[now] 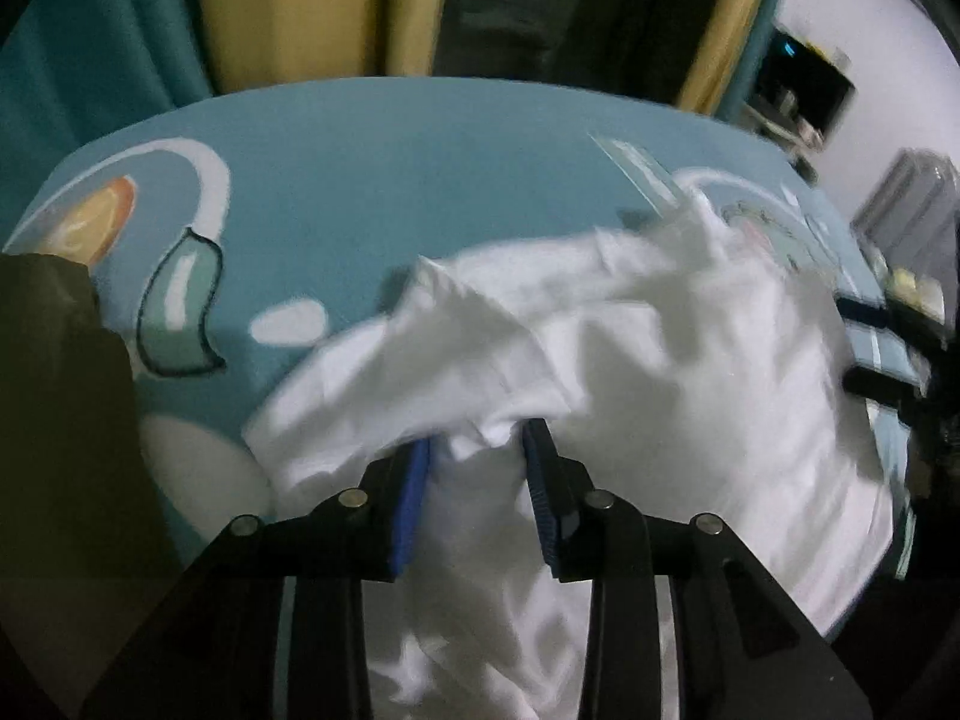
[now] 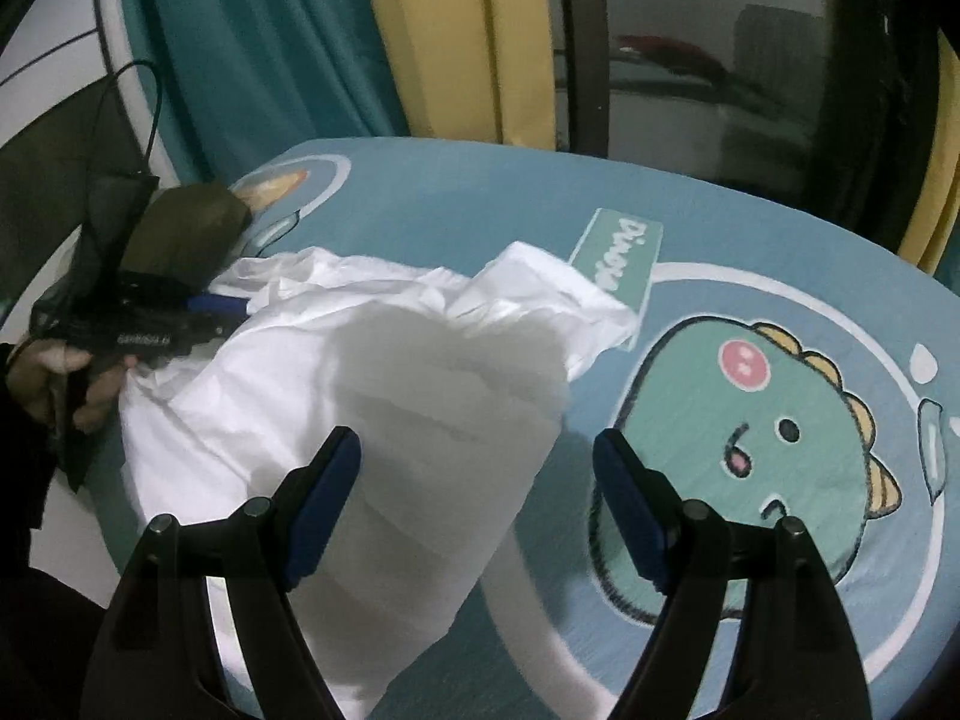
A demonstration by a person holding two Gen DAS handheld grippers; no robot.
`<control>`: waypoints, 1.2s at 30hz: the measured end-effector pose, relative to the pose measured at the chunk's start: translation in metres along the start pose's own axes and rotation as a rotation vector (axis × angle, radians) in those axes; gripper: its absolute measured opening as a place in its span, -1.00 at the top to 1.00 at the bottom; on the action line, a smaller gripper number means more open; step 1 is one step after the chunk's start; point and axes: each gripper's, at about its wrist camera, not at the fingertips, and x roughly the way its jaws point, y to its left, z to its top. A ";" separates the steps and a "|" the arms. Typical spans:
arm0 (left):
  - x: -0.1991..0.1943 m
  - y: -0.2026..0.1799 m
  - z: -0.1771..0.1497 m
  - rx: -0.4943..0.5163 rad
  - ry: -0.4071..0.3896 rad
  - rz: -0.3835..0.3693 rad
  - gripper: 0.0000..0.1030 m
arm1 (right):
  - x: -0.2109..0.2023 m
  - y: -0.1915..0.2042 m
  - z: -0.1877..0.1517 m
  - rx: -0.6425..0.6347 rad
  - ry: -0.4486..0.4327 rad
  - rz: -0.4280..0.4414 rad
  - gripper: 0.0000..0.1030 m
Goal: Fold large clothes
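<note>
garment (image 2: 372, 372) on bed (image 2: 480, 192), curtains (image 2: 264, 42) behind

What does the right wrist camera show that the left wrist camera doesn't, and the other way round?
Only the right wrist view shows the green dinosaur print and the hand holding the left gripper. Only the left wrist view shows cloth bunched between the left gripper's fingers. Both share the crumpled white garment on the blue sheet.

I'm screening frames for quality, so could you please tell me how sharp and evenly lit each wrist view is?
Left wrist view: the white garment and blue bedsheet are smeared by motion blur; corners are dark from fisheye vignetting. Right wrist view: sharper, the dinosaur print reads clearly, with a soft grey shadow across the garment; the bed edge bows.
</note>
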 end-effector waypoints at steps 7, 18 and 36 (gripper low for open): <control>-0.026 0.046 0.001 -0.174 -0.104 0.145 0.33 | 0.000 -0.013 -0.004 0.046 -0.005 0.031 -0.55; -0.054 0.036 -0.056 -0.241 -0.116 0.027 0.14 | 0.031 -0.018 -0.031 0.322 0.041 0.398 -0.55; -0.063 -0.026 -0.073 -0.148 -0.133 0.027 -0.12 | -0.020 -0.024 -0.044 0.077 0.009 0.201 0.54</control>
